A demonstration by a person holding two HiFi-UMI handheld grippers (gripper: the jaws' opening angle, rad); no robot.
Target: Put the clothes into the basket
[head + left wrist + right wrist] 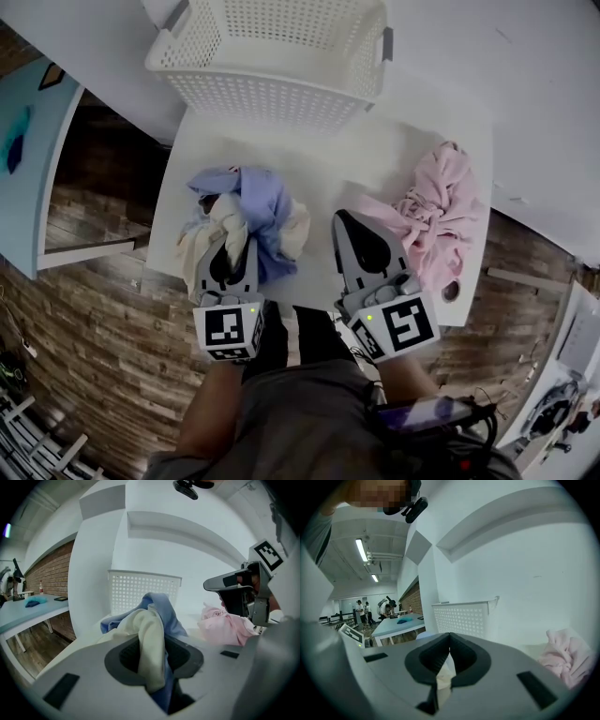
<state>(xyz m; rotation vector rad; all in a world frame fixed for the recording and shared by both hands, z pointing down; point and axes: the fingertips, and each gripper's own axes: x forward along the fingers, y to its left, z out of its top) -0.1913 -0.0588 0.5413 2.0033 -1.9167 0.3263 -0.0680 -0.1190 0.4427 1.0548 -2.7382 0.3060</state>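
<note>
With my left gripper (151, 641) clamped on the blue-and-cream clothes bundle (267, 211) by the table's (319, 159) left edge, right gripper (343, 221) shut and empty, I judged a high lift best, so trailing cloth cleared the laundry basket's (272, 94) rim at the far edge.

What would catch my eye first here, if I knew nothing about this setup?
Two heaps of clothes lie on the white table: a blue and cream heap on the left and a pink heap on the right, with a white basket beyond them at the far end. The left tongs are pinched on the blue and cream heap, while the right tongs hang shut between the two heaps.
</note>
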